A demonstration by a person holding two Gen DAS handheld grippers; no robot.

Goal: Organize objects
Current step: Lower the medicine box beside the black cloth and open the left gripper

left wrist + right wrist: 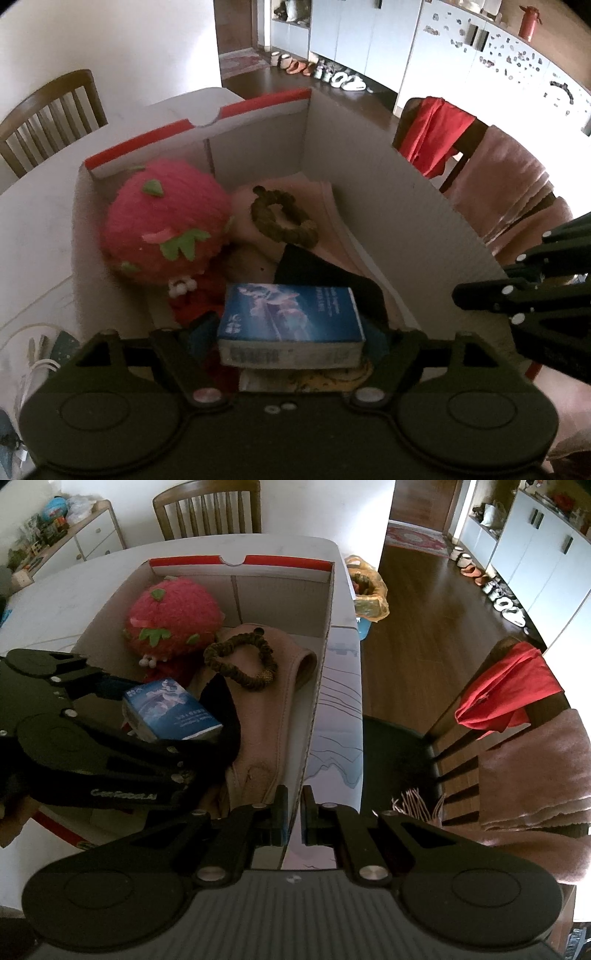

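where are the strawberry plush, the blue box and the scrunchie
strawberry plush (171,614): right wrist view, on its pink fuzzy body
blue box (290,308): left wrist view, on its printed top face
scrunchie (242,661): right wrist view, on its dark ruffled ring

Raised lettering is seen on the left claw (110,701) arm, too dim to be read; print on the blue box (290,325) is blurred.
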